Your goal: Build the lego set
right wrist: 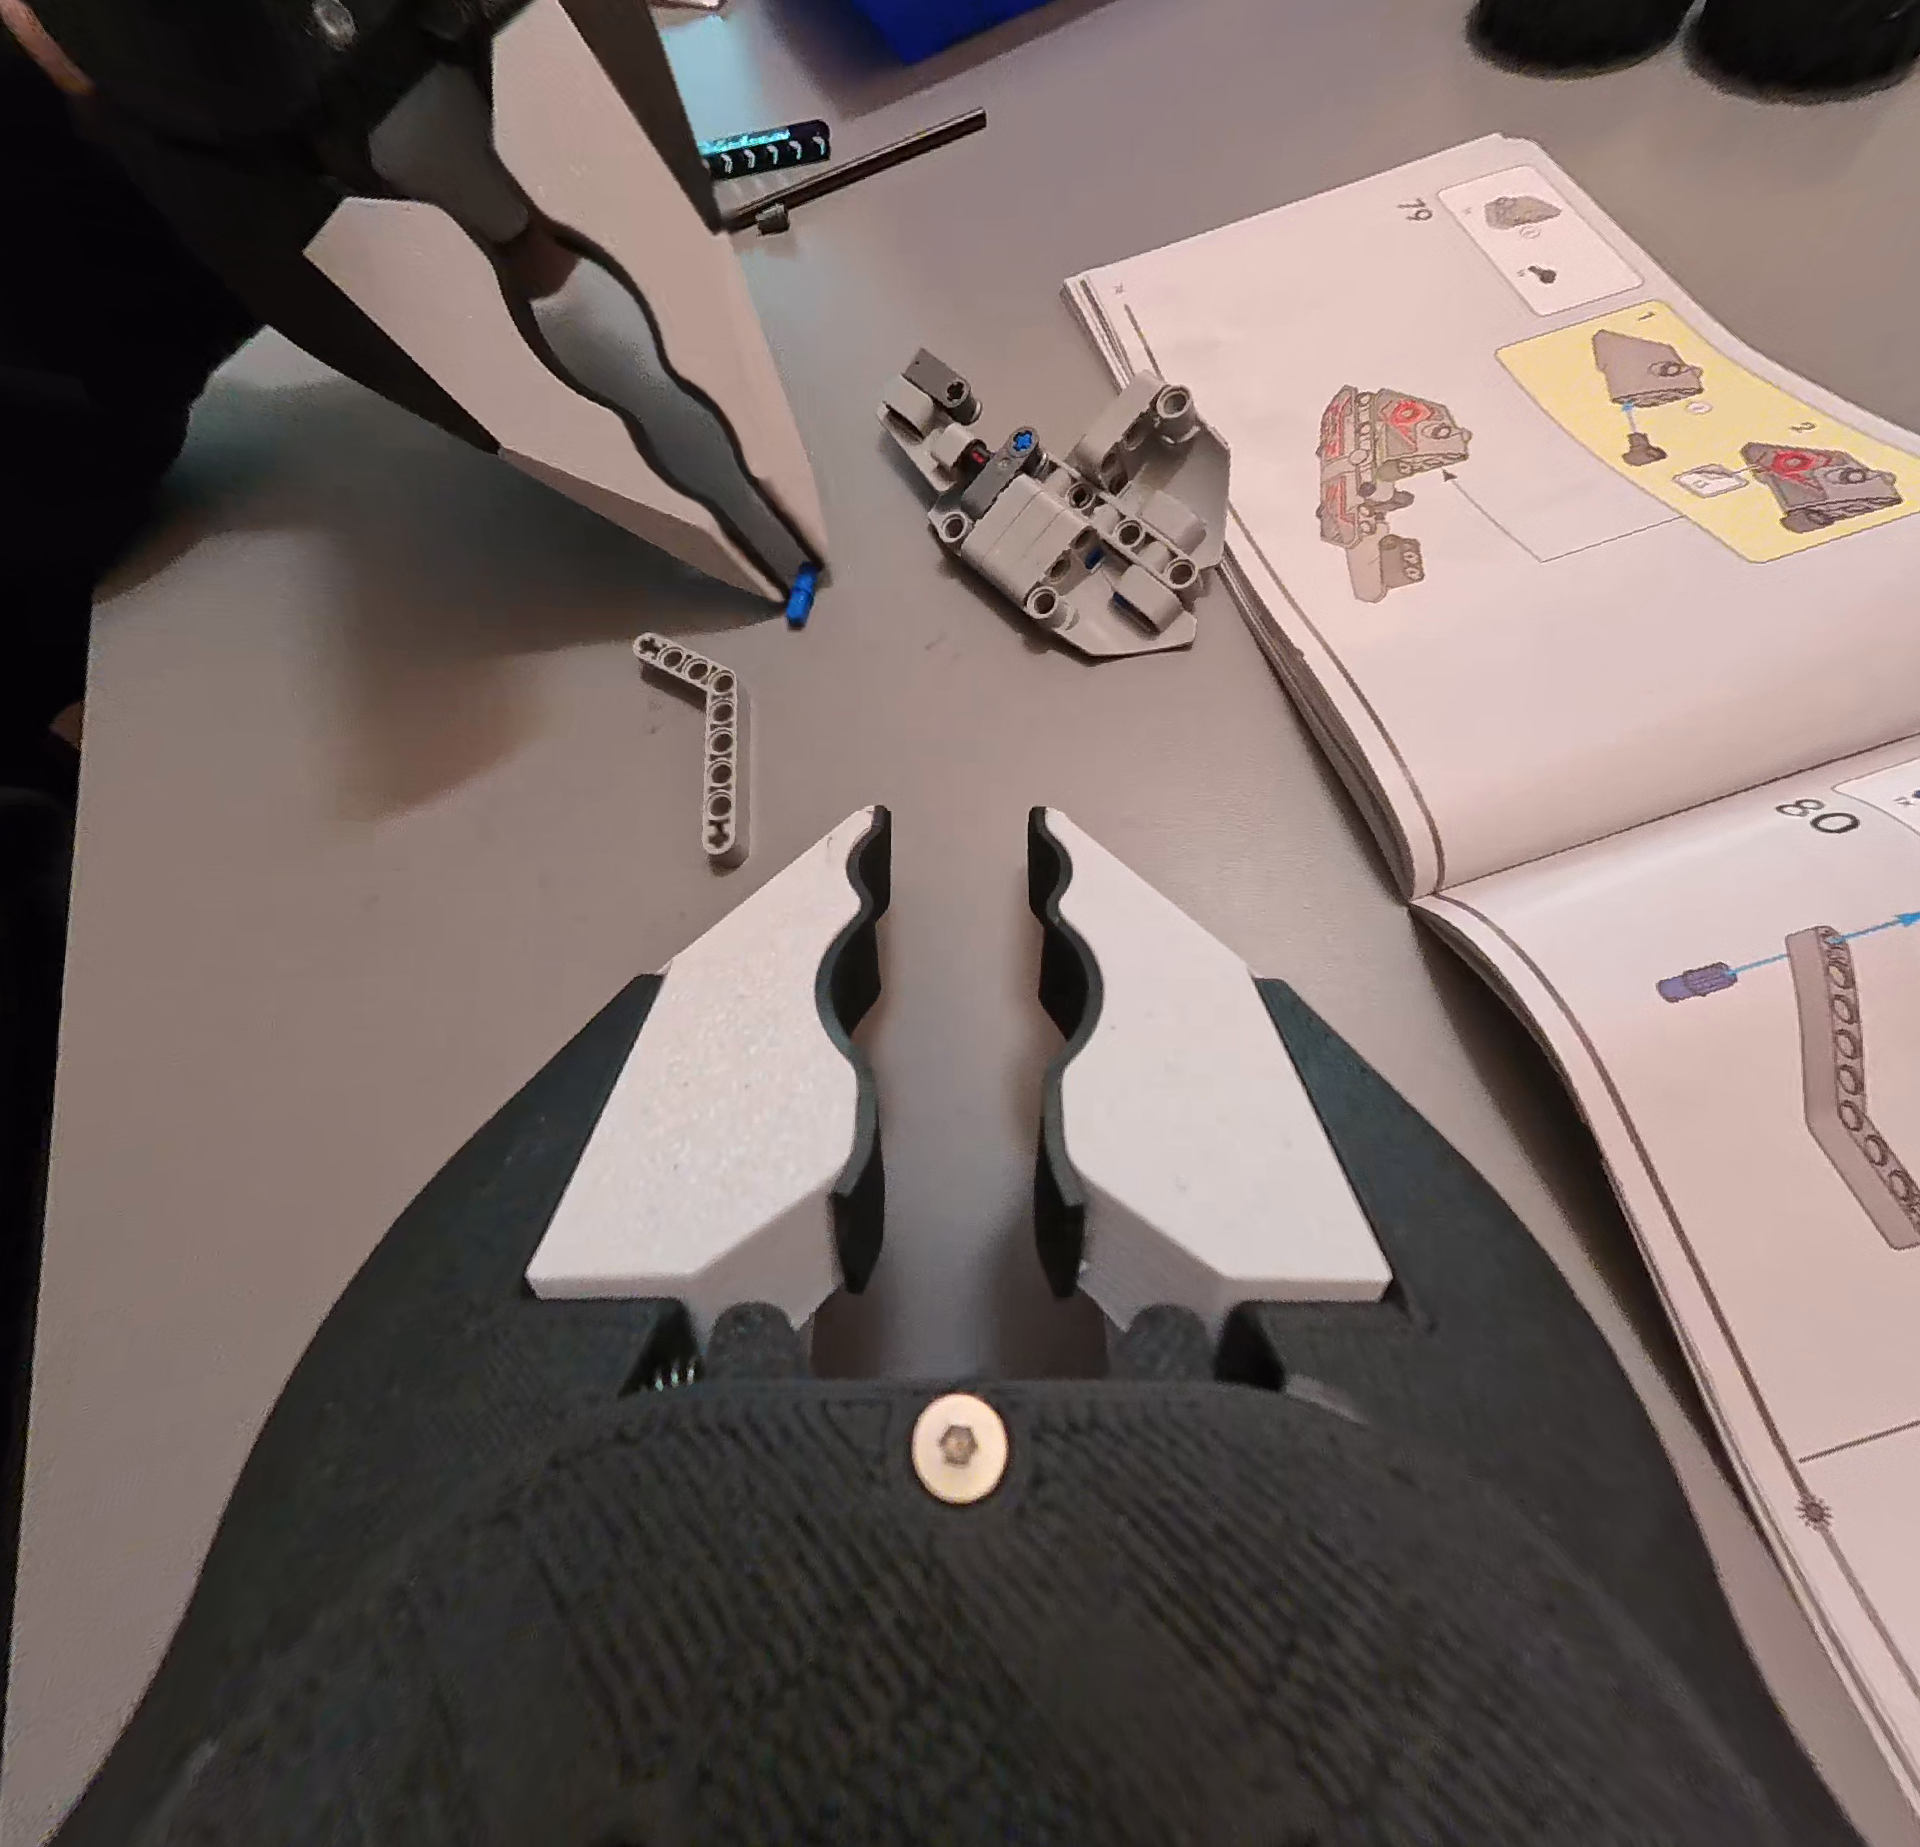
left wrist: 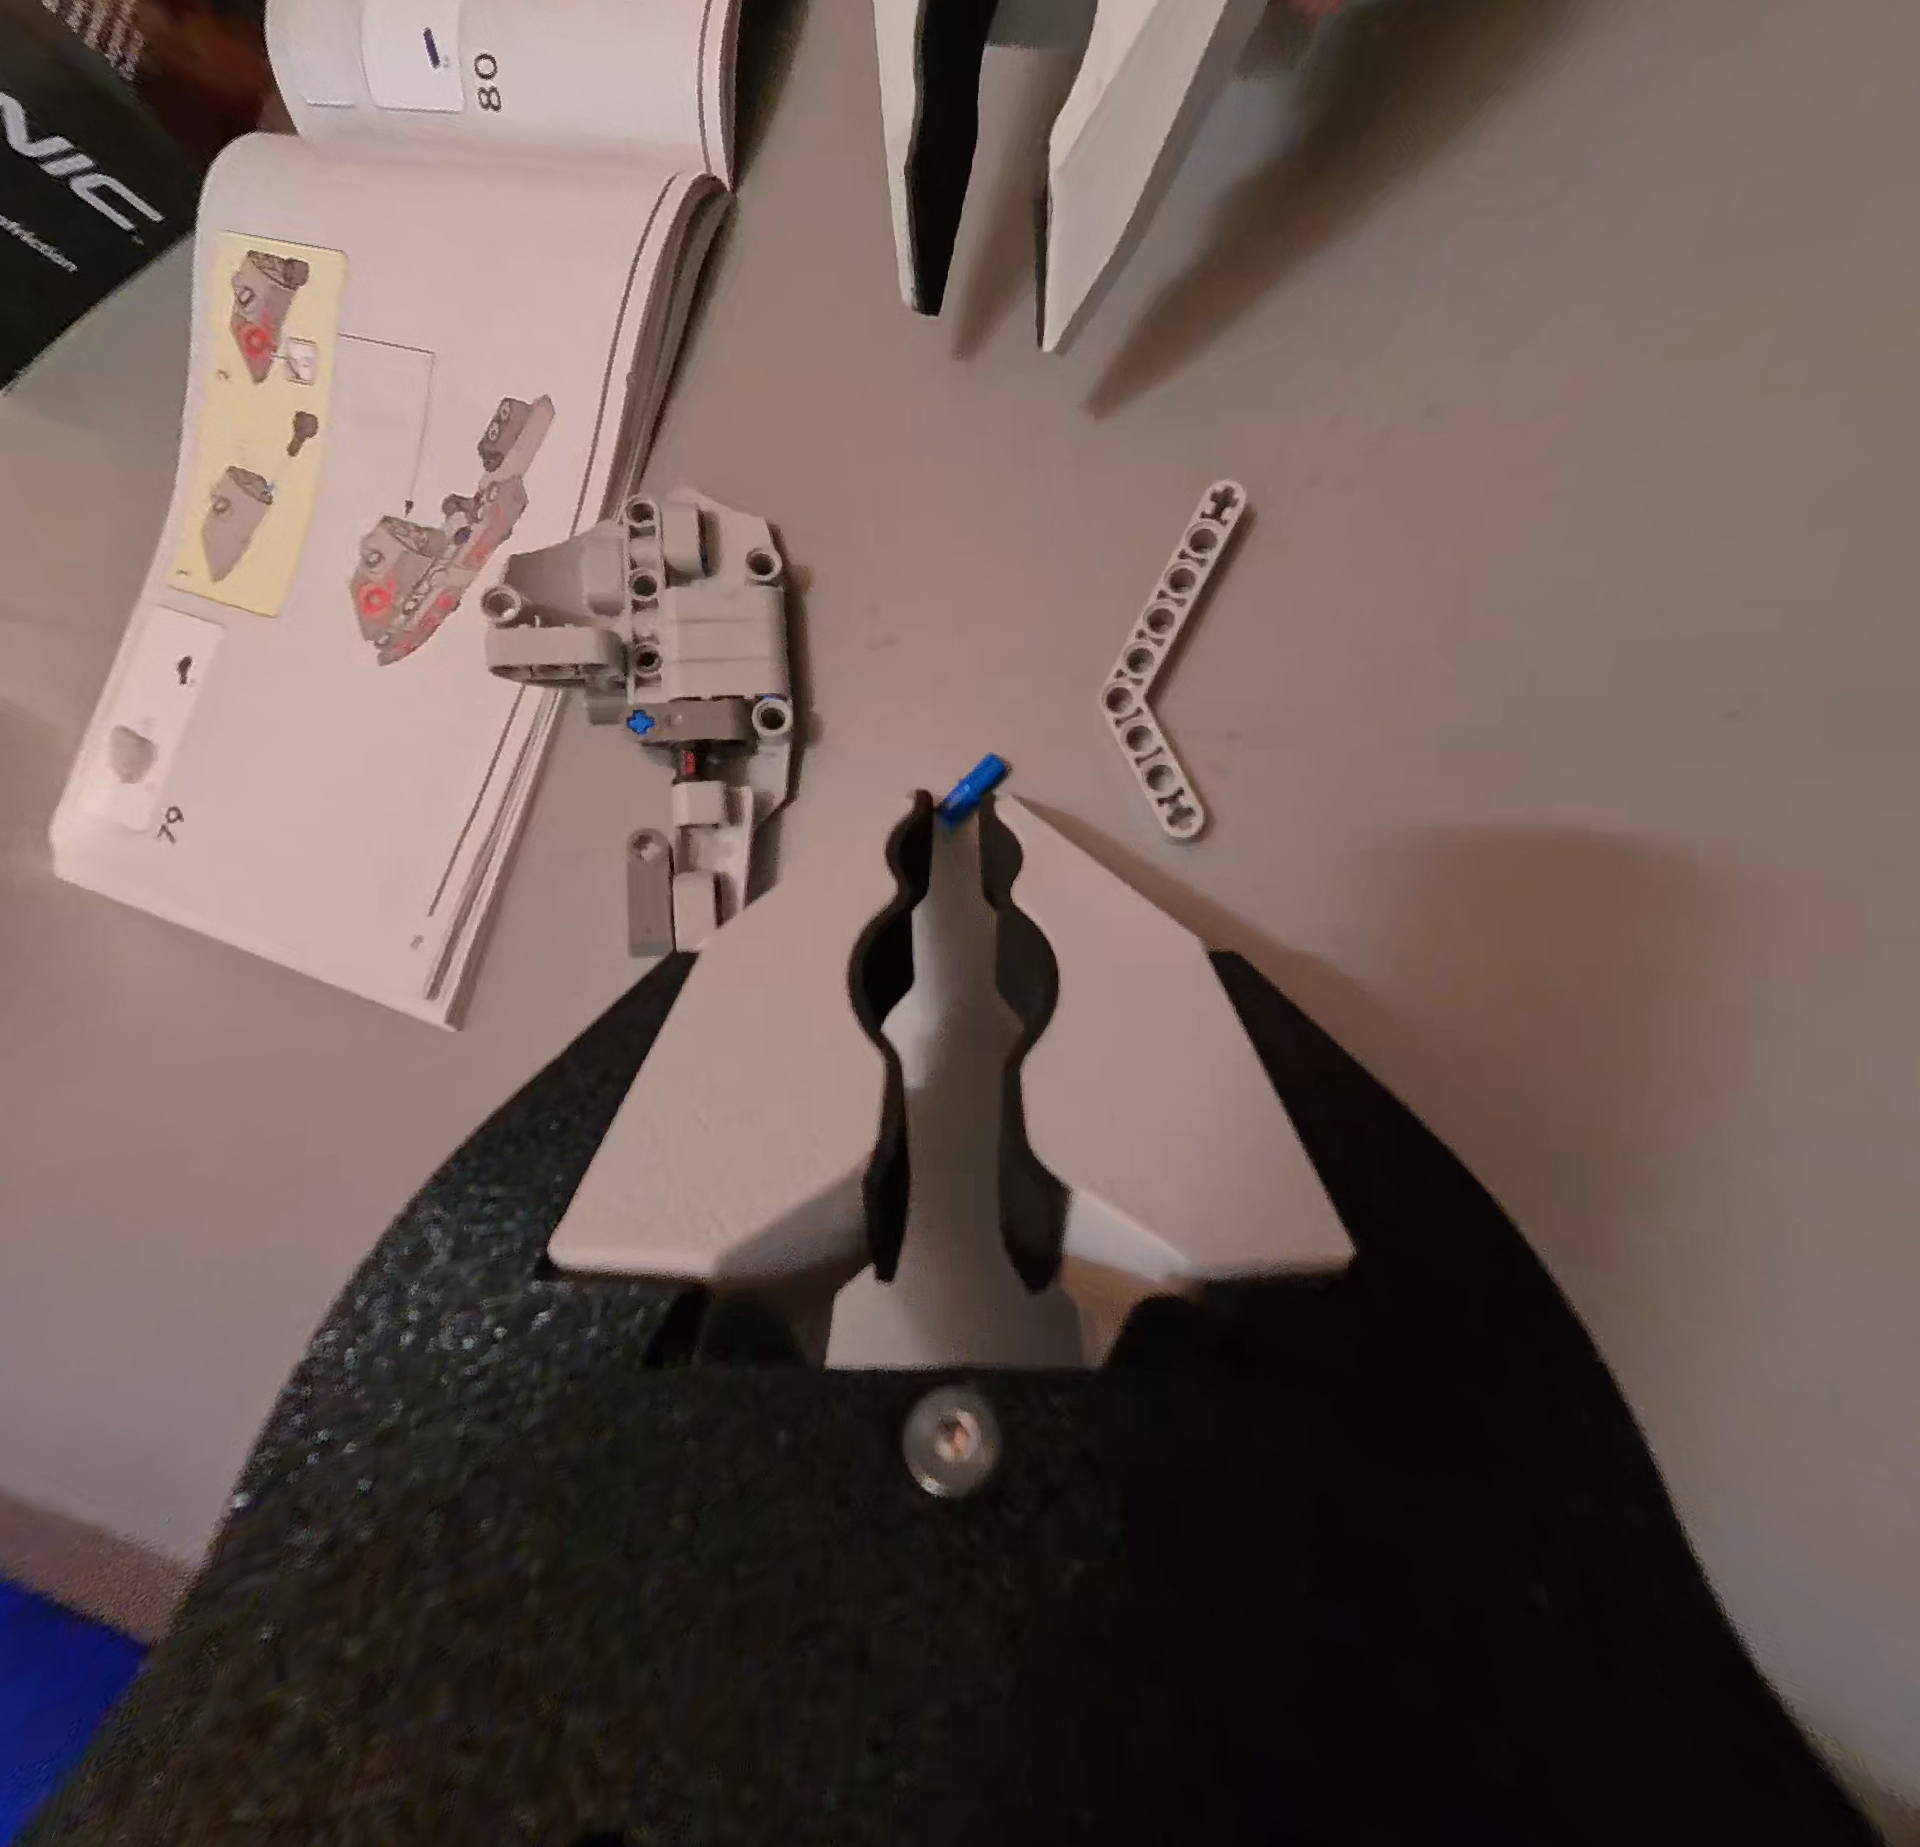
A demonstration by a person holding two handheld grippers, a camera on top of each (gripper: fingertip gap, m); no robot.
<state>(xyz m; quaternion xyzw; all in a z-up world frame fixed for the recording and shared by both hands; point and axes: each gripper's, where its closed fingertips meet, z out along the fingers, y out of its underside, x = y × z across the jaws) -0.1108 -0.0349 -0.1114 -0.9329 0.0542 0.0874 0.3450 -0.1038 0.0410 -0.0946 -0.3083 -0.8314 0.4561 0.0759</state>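
Left gripper (left wrist: 958,810) is clamped on the blue pin (left wrist: 971,784) by its tips; right gripper (right wrist: 956,826) is held released. Bent beam (left wrist: 1172,659) lies at two o'clock. Pinched so shallowly, the pin could be flicked away

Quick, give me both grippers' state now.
Left gripper: shut on the blue pin.
Right gripper: open, holding nothing.

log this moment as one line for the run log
left gripper: shut on blue pin | right gripper: open, empty | bent grey beam: on table | grey assembly: beside manual
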